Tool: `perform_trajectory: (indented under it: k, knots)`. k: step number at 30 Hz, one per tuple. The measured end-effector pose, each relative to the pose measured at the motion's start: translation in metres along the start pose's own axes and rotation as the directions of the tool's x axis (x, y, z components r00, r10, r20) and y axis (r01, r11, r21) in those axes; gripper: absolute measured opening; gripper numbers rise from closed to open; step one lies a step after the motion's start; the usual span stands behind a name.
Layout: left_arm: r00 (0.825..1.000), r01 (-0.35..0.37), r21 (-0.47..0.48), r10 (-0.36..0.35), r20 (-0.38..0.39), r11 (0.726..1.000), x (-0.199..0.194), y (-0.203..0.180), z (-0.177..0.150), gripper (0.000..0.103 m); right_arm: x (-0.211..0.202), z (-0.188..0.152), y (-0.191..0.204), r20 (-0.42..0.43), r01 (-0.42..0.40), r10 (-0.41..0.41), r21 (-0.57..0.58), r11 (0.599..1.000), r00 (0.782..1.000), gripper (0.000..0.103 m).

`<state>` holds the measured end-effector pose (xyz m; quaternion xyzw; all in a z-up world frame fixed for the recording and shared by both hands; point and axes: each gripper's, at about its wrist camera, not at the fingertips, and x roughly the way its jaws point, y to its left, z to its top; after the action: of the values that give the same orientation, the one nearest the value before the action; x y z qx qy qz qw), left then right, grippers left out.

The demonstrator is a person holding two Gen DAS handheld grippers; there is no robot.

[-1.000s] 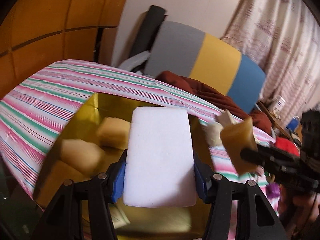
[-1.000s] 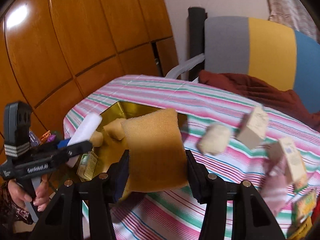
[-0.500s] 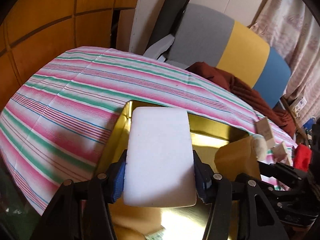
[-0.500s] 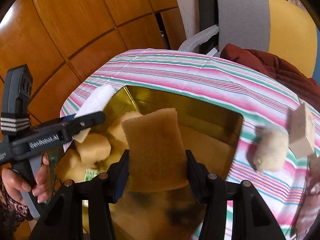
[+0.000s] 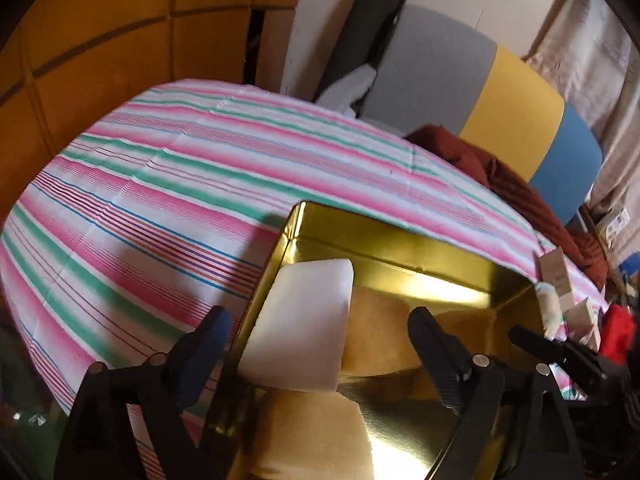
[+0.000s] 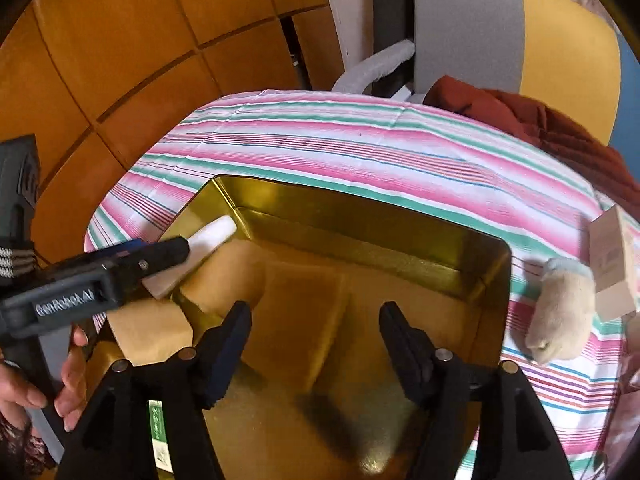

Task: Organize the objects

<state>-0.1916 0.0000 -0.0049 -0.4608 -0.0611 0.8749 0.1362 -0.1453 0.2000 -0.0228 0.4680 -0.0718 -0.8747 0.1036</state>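
Note:
A gold metal tin sits on a striped tablecloth. My left gripper is open; the white sponge block lies free between its fingers, leaning on the tin's left wall. It also shows in the right wrist view. My right gripper is open and empty over the tin. The tan sponge lies on the tin floor below it, among other tan sponges.
The striped tablecloth covers the table. A cream plush toy and a small beige box lie right of the tin. A chair with grey, yellow and blue panels and a brown cloth stand behind.
Both grippers have opened. The white block has dropped against the tin's left wall, and the tan sponge has dropped onto the tin floor.

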Motion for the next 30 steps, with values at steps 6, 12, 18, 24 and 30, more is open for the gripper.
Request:
perform_trajectory:
  k: [6,12,18,24,30]
  knots:
    - [0.992,-0.05,-0.087,0.06,0.115,0.995,-0.036,0.003,-0.008,0.099,-0.012,-0.009,0.015,0.018,-0.058,0.059,-0.05,0.997,0.998,0.067]
    - [0.952,-0.094,-0.173,0.139,0.272,0.981,-0.092,0.008,-0.038,0.103,0.002,-0.016,0.024,-0.029,-0.084,0.082,-0.073,0.994,0.996,0.053]
    - [0.931,-0.143,-0.125,0.176,0.319,0.982,-0.113,-0.007,-0.075,0.103,0.017,0.001,0.019,-0.004,-0.071,0.07,-0.051,0.996,0.998,0.052]
    - [0.938,-0.154,-0.039,0.158,0.308,0.987,-0.11,-0.031,-0.108,0.103,-0.023,-0.007,0.008,0.061,-0.169,0.17,-0.029,0.985,0.983,0.052]
    - [0.958,-0.102,-0.001,0.099,0.271,0.995,-0.104,-0.054,-0.124,0.103,-0.067,-0.032,-0.016,0.118,-0.141,0.139,0.004,0.99,0.983,0.053]
